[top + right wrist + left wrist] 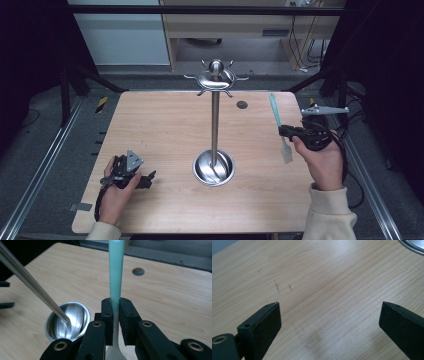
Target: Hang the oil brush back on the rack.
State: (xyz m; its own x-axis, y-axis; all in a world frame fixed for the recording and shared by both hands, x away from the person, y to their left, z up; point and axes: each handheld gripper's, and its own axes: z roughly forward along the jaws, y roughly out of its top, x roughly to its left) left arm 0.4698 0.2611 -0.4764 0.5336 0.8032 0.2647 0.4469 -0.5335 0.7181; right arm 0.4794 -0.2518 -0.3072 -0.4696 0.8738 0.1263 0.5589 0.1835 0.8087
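- At the right of the high view, the right gripper [286, 132] is clamped on a small spatula [279, 128], its jaws pressed together on the handle where the mint-green grip meets the pale neck; the tool is lifted off the wooden table [160, 130], handle end toward the top of the frame and blade toward the bottom.
- Seen in the right gripper view, the spatula [116, 277] runs straight up the middle of the frame from between the jaws.
- By my judgement it is light and fairly stiff in the handle, with a thinner, perhaps springy blade; the smooth handle could slip or swivel in a two-point pinch, so a hold on the handle near the neck suits it.
- At lower left, the left gripper [150, 178] rests low over the tabletop with its jaws wide apart and nothing between them.
- Centre frame stands a steel utensil stand [215, 125]: a round dish base, an upright pole, and hooks ringing its top.
- The table is pale, flat wood grain with a small round hole [242, 104] toward the upper right.
- Around it the room is dark, with metal rails along both sides and furniture and cables at the top.
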